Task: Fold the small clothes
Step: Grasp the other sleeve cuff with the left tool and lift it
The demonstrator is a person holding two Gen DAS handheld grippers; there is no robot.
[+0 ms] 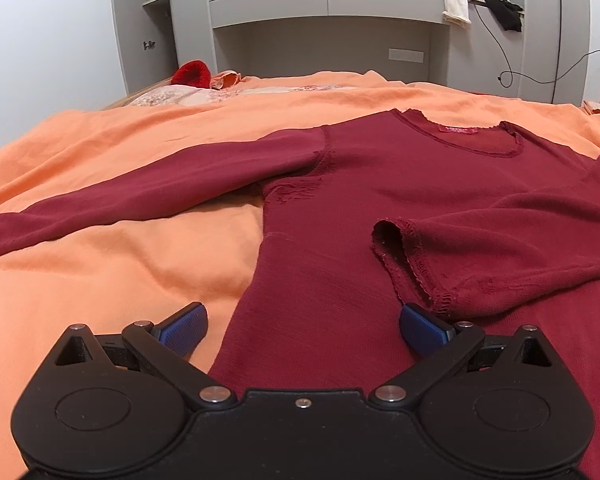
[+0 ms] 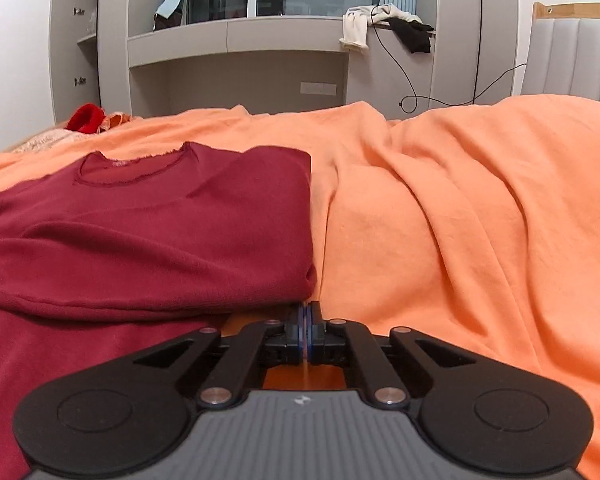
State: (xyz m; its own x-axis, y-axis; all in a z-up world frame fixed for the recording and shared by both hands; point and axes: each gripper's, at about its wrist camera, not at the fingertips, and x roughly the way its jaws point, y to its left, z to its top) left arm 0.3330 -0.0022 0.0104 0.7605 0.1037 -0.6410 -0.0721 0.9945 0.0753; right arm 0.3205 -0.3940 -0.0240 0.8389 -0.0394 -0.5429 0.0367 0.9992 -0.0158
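A dark red long-sleeved top [image 1: 340, 184] lies flat on the orange bedspread [image 1: 100, 264], neckline [image 1: 460, 136] toward the grey wall cabinet [image 1: 328, 4]. One sleeve [image 1: 148, 192] stretches straight out across the spread; the other sleeve [image 1: 500, 248] is folded in over the chest, its frayed cuff [image 1: 400, 256] lying open on the body of the garment.

The left gripper [image 1: 302, 326] sits low over the near part of the top with its blue-padded fingers [image 1: 184, 328] spread wide, one over bare bedspread and the other over red cloth just below the cuff; nothing is between them.

The right gripper [image 2: 308, 320] is at the folded side edge [image 2: 310, 240] of the top, its jaws pressed together. Its tips sit right at the lower corner of that fold, but from here I can't be sure any cloth is pinched between them.

Up by the pillows lies a bright red knitted item [image 1: 192, 74], and pale and black clothes [image 1: 480, 0] hang off the cabinet shelf beside a black cable [image 1: 496, 44].
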